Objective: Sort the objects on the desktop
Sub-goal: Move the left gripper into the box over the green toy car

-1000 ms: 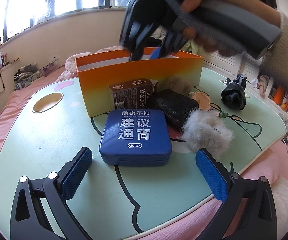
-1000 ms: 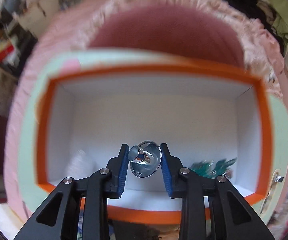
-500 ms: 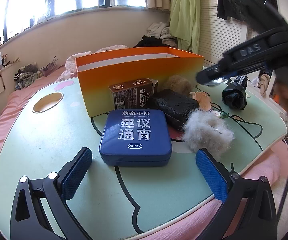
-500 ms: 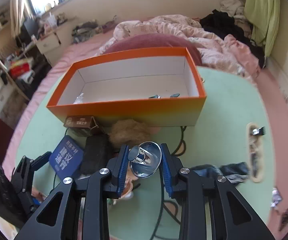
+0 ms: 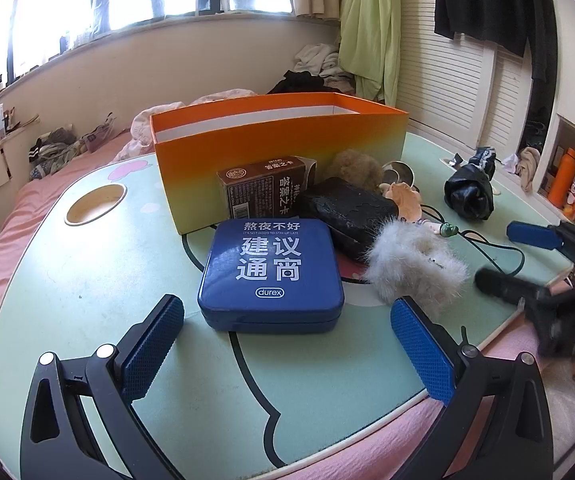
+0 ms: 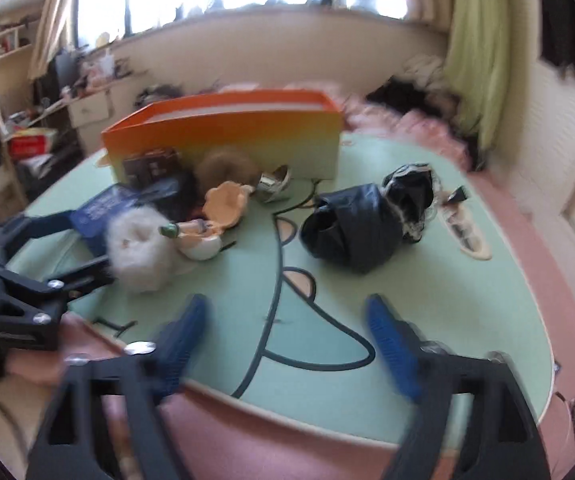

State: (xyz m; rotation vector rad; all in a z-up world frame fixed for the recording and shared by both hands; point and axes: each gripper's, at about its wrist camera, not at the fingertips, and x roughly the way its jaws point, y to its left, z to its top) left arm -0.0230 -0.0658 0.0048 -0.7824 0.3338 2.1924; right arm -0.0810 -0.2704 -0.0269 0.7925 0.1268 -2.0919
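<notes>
My left gripper [image 5: 287,320] stands open just short of a blue tin [image 5: 271,272], nothing between its pads. Behind the tin are a brown carton [image 5: 263,190], a black case [image 5: 347,208] and the orange box [image 5: 279,140]. My right gripper [image 6: 287,312] hangs over the table's near edge. Its jaws are opening wide and nothing is between them. A silver cup [image 6: 273,184] lies on its side by the box wall, next to a brown pompom [image 6: 223,166]. A white fluffy piece [image 6: 143,252] and a peach shell-shaped toy [image 6: 225,204] lie left of the right gripper.
A black crumpled bundle [image 6: 351,228] sits ahead and right of the right gripper. The green table [image 5: 87,280] has a round cup hole [image 5: 95,204] at its far left. A pink bed surrounds the table. The left gripper [image 6: 59,240] shows at the right wrist view's left edge.
The right gripper swung from above the orange box down to the table's near edge. Its jaws went from shut on the silver cup to wide apart; the cup now lies beside the box. The left gripper stayed put.
</notes>
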